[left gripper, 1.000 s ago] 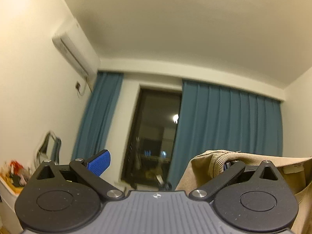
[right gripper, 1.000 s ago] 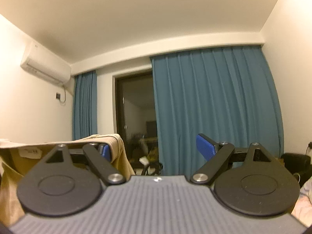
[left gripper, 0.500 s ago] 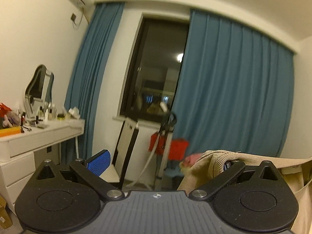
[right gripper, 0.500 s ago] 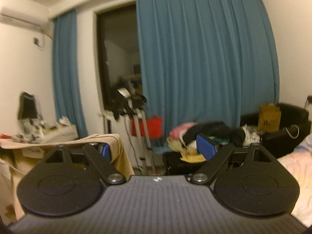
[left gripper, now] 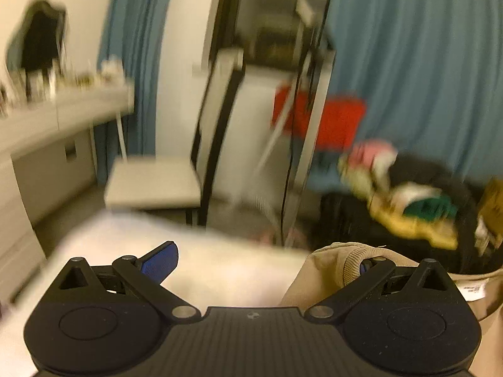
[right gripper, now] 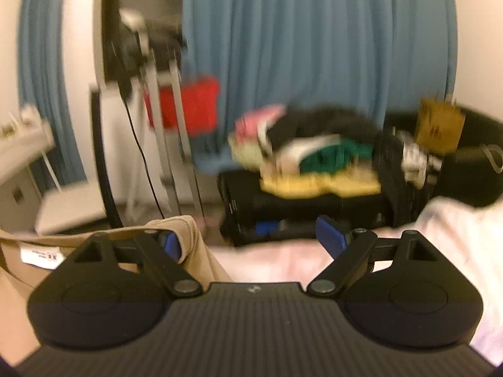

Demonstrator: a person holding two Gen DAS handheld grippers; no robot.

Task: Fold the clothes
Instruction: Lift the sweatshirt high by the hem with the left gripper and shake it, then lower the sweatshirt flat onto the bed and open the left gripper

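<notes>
Left wrist view, left to right. A blurred white dressing table (left gripper: 63, 110) is standing against the left wall, with a white chair with a black frame (left gripper: 157, 182) just beside it. The left gripper (left gripper: 267, 262) is showing both fingers spread wide apart; its blue left pad (left gripper: 158, 262) is hanging free over a pale white bed surface (left gripper: 220, 276). The ribbed hem of the tan knitted garment (left gripper: 339, 264) is draped over the right finger, hiding that pad almost entirely, so the jaws are standing open with the cloth hooked on one finger rather than pinched. A white care label (left gripper: 473, 289) is showing on the garment at far right. Behind, a heap of mixed coloured clothes (left gripper: 408, 201) is lying before the teal pleated curtain (left gripper: 424, 62), near a red box-like object (left gripper: 323, 119).

Right wrist view, left to right. The same tan garment (right gripper: 188, 232) is hanging over the left finger of the right gripper (right gripper: 251, 238), beside a white label (right gripper: 39, 256). The right blue pad (right gripper: 330, 235) is standing bare and well apart from the left one, so these jaws too are standing open. The pale bed sheet (right gripper: 456, 235) is lying below at right, and the clothes heap (right gripper: 314, 160) is resting on a black case.
</notes>
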